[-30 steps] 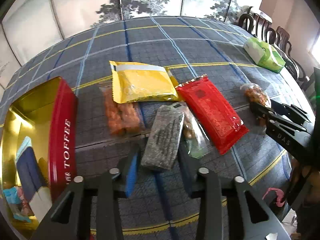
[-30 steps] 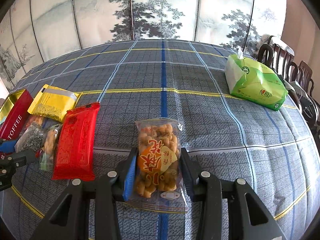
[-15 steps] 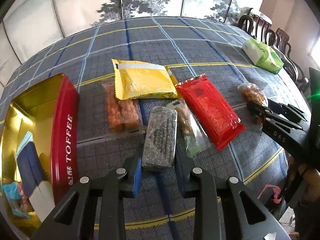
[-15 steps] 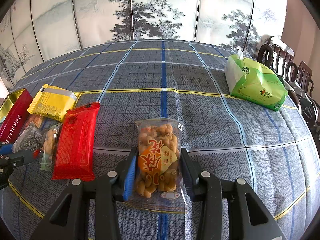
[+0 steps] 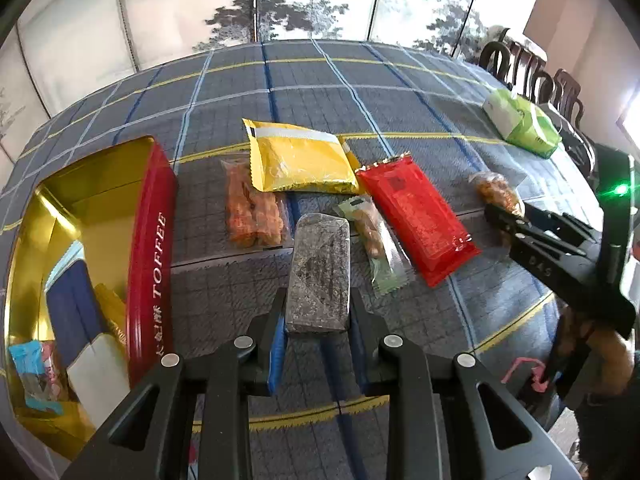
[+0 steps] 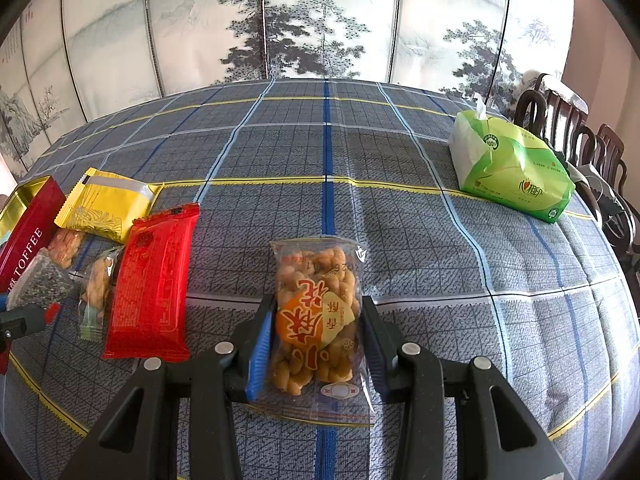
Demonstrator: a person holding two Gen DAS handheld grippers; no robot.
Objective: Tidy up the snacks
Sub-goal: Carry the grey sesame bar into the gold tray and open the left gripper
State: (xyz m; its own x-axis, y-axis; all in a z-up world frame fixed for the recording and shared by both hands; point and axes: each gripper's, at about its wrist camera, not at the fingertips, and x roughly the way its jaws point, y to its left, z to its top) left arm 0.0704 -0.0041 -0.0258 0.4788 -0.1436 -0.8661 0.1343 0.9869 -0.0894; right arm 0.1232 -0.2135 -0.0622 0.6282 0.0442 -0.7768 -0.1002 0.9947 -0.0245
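1. The left gripper (image 5: 316, 316) is clamped on the near end of the dark seed bar (image 5: 319, 272); its jaws have just been closing, and the bar sits squarely between the pads, ready to lift.
2. The bar lies mid-row near the table's (image 5: 320, 92) near edge, just beside the orange snack bag (image 5: 252, 216) and the small green packet (image 5: 374, 240).
3. The red toffee tin (image 5: 154, 248) stands open at the left edge, a few packets already inside: likely the bar's destination.
4. The right gripper (image 6: 318, 340) is pinched on the peanut bag (image 6: 316, 308), flat on the cloth.
5. The yellow pouch (image 5: 300, 160) and red packet (image 5: 416, 216) wait further back.
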